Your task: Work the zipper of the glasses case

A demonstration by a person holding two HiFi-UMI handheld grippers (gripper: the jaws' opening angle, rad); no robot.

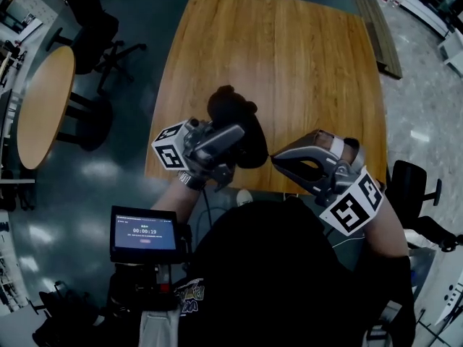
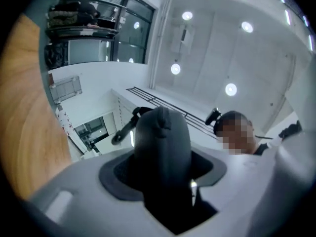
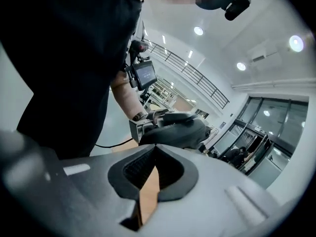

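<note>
The black glasses case (image 1: pixel 230 107) is held up over the near edge of the wooden table (image 1: pixel 289 56), with my left gripper (image 1: pixel 233 137) shut on it. In the left gripper view the case (image 2: pixel 163 142) stands dark and rounded between the jaws, and a dark strap or pull (image 2: pixel 124 128) hangs off its side. My right gripper (image 1: pixel 273 157) is shut, its tip just right of the case; whether it touches is unclear. Its own view shows the pads (image 3: pixel 133 169) pressed together with nothing seen between them, and the case (image 3: pixel 175 132) just beyond.
A round wooden table (image 1: pixel 43 100) and dark chairs (image 1: pixel 98 31) stand at the left. Another chair (image 1: pixel 412 183) is at the right. A small screen (image 1: pixel 143 233) is mounted near the person's body. The far part of the table is bare wood.
</note>
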